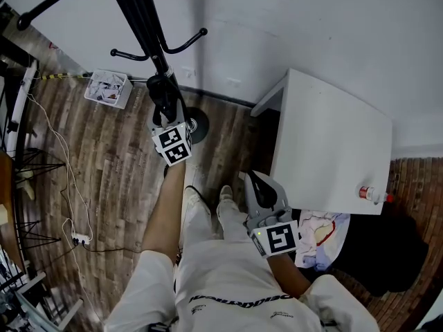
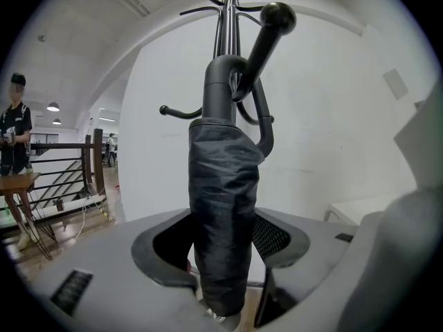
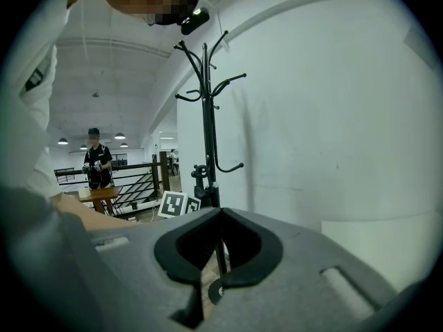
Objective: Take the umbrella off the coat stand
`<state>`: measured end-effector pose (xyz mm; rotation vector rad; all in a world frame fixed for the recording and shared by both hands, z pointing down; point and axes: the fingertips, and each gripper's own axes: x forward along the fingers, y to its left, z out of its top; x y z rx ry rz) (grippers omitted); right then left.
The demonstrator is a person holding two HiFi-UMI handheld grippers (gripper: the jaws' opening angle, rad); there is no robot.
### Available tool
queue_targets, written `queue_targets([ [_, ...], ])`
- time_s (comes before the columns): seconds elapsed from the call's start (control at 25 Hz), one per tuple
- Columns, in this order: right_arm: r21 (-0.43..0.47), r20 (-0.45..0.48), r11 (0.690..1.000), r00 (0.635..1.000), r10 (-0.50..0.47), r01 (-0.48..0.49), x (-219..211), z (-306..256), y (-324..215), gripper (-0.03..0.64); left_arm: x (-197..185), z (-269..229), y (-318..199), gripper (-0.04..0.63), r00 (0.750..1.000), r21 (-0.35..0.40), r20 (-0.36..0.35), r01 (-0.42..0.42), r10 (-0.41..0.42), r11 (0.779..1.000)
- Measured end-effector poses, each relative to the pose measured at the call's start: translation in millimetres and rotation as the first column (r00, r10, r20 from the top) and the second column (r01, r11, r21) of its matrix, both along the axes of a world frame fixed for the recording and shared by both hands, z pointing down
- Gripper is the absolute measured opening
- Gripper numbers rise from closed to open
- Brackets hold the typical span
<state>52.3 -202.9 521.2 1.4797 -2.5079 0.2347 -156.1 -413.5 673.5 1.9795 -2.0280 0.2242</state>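
Observation:
A black folded umbrella [image 2: 221, 220] hangs upright on the black coat stand [image 2: 225, 19]; its curved handle [image 2: 261, 126] is hooked over a ball-tipped peg [image 2: 277, 18]. My left gripper [image 2: 221, 258] has the umbrella's cloth body between its jaws, and the pads press on both sides. In the head view the left gripper [image 1: 165, 109] reaches to the umbrella [image 1: 163, 92] at the stand's pole [image 1: 138, 12]. My right gripper [image 1: 259, 189] stays low by the person's legs, shut and empty, and in its own view [image 3: 218, 254] it looks towards the stand [image 3: 205, 116].
A white table [image 1: 332, 144] stands against the wall to the right, with a small red-capped bottle [image 1: 370, 194] at its near corner. A box [image 1: 109, 88] and a power strip [image 1: 79, 239] with cables lie on the wood floor. A person [image 2: 14, 130] stands far left.

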Motion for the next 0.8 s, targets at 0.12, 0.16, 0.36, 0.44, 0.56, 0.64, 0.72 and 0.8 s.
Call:
queue_targets([
  [0.12, 0.019, 0.007, 1.0, 1.0, -0.007, 0.007, -3.2, -9.9, -0.9, -0.003, -0.6, -8.7, 6.1, 0.241, 1.0, -0.003, 0.004, 0.002, -0.002, 1.0],
  [0.16, 0.025, 0.009, 1.0, 1.0, -0.008, 0.008, -4.0, -13.0, -1.0, -0.003, -1.1, -11.1, 8.5, 0.241, 1.0, -0.005, 0.004, 0.004, -0.004, 1.0],
  [0.36, 0.044, 0.016, 0.999, 1.0, -0.008, 0.007, -4.2, -24.0, -1.3, -0.003, 1.9, -24.4, 19.3, 0.241, 1.0, -0.01, 0.005, -0.005, 0.005, 1.0],
  [0.44, 0.053, 0.019, 0.999, 1.0, -0.007, 0.006, -3.3, -27.8, -2.3, -0.003, 4.9, -29.1, 23.2, 0.241, 1.0, -0.008, 0.01, -0.014, 0.014, 1.0],
  [0.56, 0.07, 0.022, 0.997, 1.0, -0.009, 0.008, -2.8, -36.9, -1.9, -0.003, 7.2, -36.0, 30.9, 0.241, 1.0, -0.014, 0.007, -0.014, 0.014, 1.0],
  [0.64, 0.081, 0.022, 0.997, 1.0, -0.009, 0.007, -1.7, -42.7, -1.8, -0.003, 8.8, -39.3, 35.7, 0.241, 1.0, -0.019, 0.002, -0.012, 0.012, 1.0],
  [0.72, 0.091, 0.023, 0.996, 1.0, -0.008, 0.006, -1.5, -48.7, -1.3, -0.003, 9.4, -42.9, 41.2, 0.241, 1.0, -0.024, 0.002, -0.01, 0.01, 1.0],
  [0.8, 0.103, 0.024, 0.995, 1.0, -0.01, 0.007, -2.4, -55.1, -0.1, -0.003, 8.0, -47.5, 47.4, 0.241, 1.0, -0.029, 0.004, -0.006, 0.006, 1.0],
])
